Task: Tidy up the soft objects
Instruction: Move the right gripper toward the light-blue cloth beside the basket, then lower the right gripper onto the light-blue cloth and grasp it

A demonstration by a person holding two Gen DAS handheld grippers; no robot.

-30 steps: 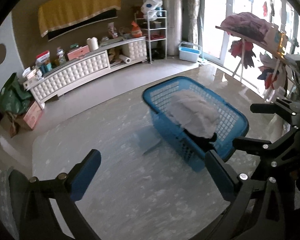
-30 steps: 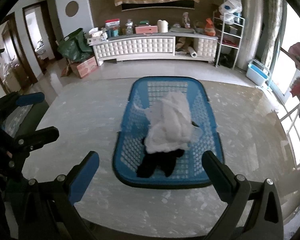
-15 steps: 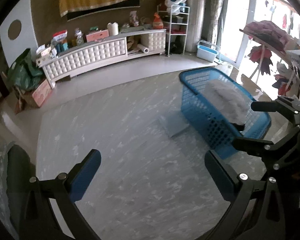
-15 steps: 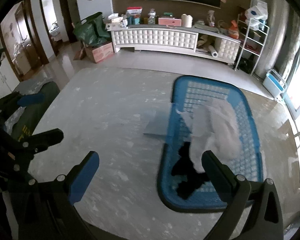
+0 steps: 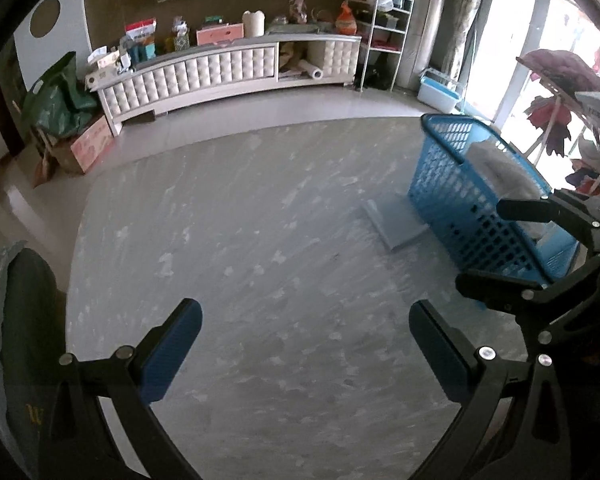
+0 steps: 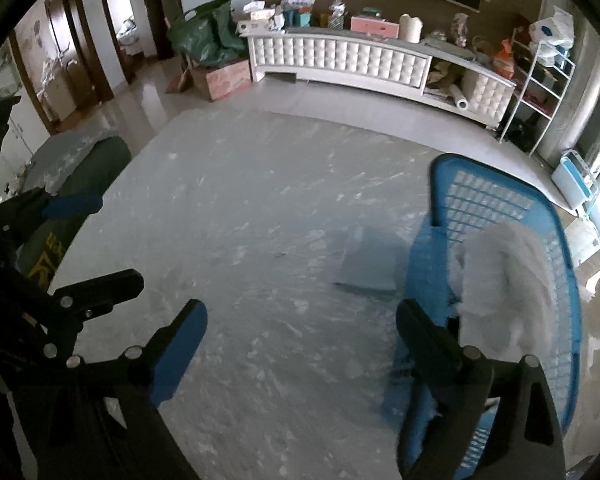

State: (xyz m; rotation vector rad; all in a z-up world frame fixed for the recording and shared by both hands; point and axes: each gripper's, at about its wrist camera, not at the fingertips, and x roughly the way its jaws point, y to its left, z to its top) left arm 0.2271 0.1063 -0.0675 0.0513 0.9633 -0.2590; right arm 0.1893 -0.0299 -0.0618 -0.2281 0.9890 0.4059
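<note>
- Right now the left tongs hang released over the bare grey tabletop, blue pads wide apart and gripping nothing.
- Likewise the right tongs are spread wide and empty above the same surface.
- At the right of the tabletop stands a blue basket (a perforated plastic laundry kind), and a white cloth lies heaped inside it; from the left wrist view the cloth shows just above the basket's rim.
- Something dark lies in the basket under the cloth, near the right tongs' right finger, too hidden to name.
- Just beside the basket's left wall a flat grey pad lies on the tabletop.
- On the near left edge a dark green garment with yellow lettering is draped.
- Far across the room runs a white tufted cabinet, its top crowded with boxes and bottles.
</note>
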